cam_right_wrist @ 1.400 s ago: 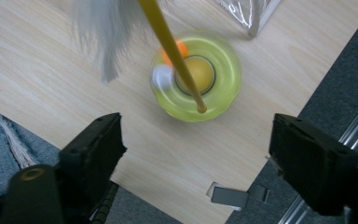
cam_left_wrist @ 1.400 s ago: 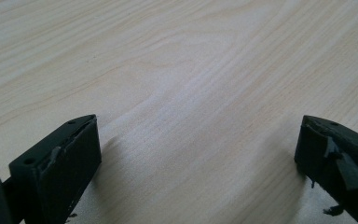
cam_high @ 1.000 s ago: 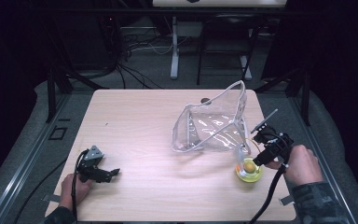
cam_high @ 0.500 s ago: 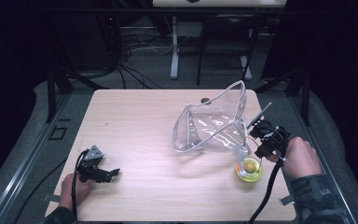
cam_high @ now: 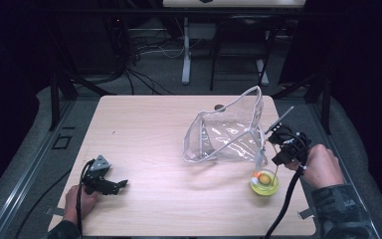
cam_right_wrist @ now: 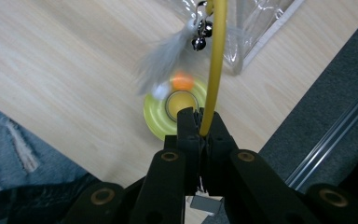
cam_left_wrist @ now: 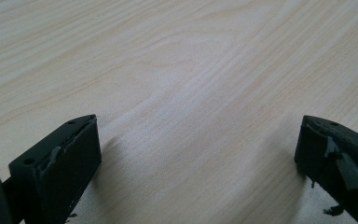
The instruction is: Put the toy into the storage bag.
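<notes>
At the left of the pale wooden surface [cam_high: 169, 149] the left hand-held gripper [cam_high: 110, 184] rests near the front edge, its jaws spread wide with nothing between them, only bare wood grain showing between them in the left gripper view; it is well apart from everything else, so little can go wrong there; further right stands the clear plastic zip pouch [cam_high: 227, 133], its mouth gaping upward, and just in front of its right corner sits the small round yellow-green dish [cam_high: 264, 182] with an orange-and-yellow centre; the right hand-held gripper [cam_high: 284, 149] hovers just above and beside that dish, jaws pressed together on the thin yellow wand [cam_right_wrist: 213, 70] of a cat toy, whose grey feather and small bells [cam_right_wrist: 186, 35] dangle over the dish near the pouch's edge; the risk, as I judge it, is that the springy wand slides or twists in so narrow a pinch, or that the swinging feather end catches the pouch's rim or knocks the light dish; a hurried move toward the pouch could also tip the pouch over.
</notes>
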Demonstrator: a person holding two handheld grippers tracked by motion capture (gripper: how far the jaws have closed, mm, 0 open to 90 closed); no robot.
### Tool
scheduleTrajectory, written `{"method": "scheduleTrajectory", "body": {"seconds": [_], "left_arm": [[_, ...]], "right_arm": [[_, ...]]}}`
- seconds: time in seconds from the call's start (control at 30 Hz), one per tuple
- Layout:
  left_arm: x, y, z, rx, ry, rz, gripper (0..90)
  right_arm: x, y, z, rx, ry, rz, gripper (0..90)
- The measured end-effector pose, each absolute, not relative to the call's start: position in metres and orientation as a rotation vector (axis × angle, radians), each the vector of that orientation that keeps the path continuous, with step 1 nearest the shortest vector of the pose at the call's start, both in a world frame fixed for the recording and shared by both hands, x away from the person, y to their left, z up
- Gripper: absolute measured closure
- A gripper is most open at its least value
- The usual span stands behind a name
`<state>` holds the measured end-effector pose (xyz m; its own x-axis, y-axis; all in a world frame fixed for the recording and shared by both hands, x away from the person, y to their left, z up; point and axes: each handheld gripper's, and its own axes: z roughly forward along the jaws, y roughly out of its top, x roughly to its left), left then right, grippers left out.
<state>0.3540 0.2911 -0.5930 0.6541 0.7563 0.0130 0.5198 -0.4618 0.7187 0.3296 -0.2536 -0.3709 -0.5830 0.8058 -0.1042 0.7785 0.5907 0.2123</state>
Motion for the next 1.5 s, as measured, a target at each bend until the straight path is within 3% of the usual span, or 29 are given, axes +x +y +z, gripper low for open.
{"method": "scheduleTrajectory", "body": {"seconds": [1.5], "left_arm": [[0.354, 0.291, -0.593, 2.167, 0.987, 0.432, 0.3]], "right_arm": [[0.348, -0.288, -0.319, 1.397, 2.532, 0.182, 87.3]]}}
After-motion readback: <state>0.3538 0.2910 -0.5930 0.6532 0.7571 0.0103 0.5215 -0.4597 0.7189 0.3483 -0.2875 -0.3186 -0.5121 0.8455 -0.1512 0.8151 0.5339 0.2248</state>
